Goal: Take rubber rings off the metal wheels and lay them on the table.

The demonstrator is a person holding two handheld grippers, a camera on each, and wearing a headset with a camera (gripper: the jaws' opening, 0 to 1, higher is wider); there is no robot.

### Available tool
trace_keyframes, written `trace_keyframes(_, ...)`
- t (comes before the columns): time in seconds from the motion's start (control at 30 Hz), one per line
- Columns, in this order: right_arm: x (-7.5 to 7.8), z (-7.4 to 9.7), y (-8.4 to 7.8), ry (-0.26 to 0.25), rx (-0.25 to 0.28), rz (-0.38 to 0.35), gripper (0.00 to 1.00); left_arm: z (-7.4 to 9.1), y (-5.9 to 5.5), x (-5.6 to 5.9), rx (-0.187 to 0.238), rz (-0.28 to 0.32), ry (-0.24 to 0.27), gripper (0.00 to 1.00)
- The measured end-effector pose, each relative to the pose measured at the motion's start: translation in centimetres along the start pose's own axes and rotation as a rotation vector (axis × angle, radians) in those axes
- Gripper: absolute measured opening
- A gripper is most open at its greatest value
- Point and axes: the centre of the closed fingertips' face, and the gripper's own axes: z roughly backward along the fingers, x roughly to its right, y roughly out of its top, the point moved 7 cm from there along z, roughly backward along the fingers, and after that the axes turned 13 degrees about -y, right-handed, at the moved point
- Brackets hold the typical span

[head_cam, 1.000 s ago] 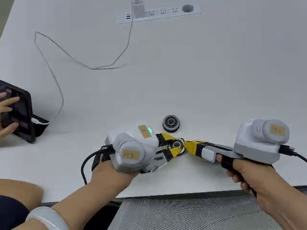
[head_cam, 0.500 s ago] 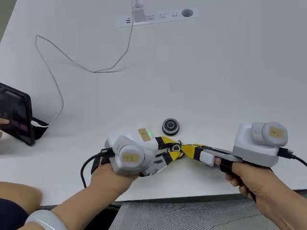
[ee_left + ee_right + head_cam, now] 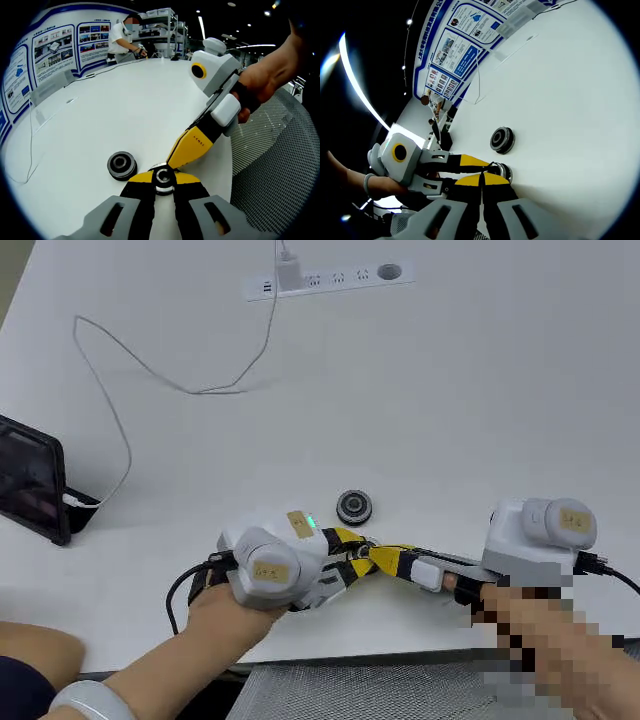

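— What sits nearest?

— The grey left gripper (image 3: 163, 177), with yellow-tipped black jaws, is clamped from both sides on a small round metal wheel (image 3: 163, 175). It holds the wheel low over the near part of the white table (image 3: 450, 390).

— How does that wheel look?

— It has a silvery hub with a dark bore in the middle and a dark band around the rim. The jaw tips cover most of its edge.

— And the other hand?

— The grey right gripper (image 3: 482, 178) comes in from the opposite side. Its yellow tips are drawn together and pressed against the wheel's rim. I cannot tell whether they pinch any rubber.

— Anything just beyond?

— A second metal wheel with a black rubber ring (image 3: 354, 506) rests on the table, near the tips but apart from them. It is dark outside, with a paler grooved band and a dark centre.

— Any writing?

— There is a yellow sticker (image 3: 300, 521) on the left gripper and another one (image 3: 575, 520) on the right. Both carry print too small to read. The small lettering on the right gripper's yellow jaw is also illegible.

— Farther off?

— A black tablet (image 3: 30, 485) stands at the left edge. A thin white cable (image 3: 150, 370) runs from it to a white power strip (image 3: 330, 273) at the far side.
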Motion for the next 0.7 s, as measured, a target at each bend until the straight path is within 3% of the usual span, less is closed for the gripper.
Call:
trace_keyframes(0.23, 0.1, -0.2, -0.1, -0.021, 0.005, -0.011, 0.01, 0.4, 0.0, 0.3, 0.0, -0.011, -0.016, 0.15)
trace_keyframes(0.4, 0.0, -0.1, 0.1, -0.019, 0.017, -0.018, 0.01, 1.4, 0.4, 0.5, 0.033, -0.011, -0.006, 0.18)
trace_keyframes(0.7, 0.0, 0.3, 0.3, -0.025, 0.022, -0.016, 0.01, 2.6, 0.3, 0.7, 0.053, -0.003, 0.012, 0.2)
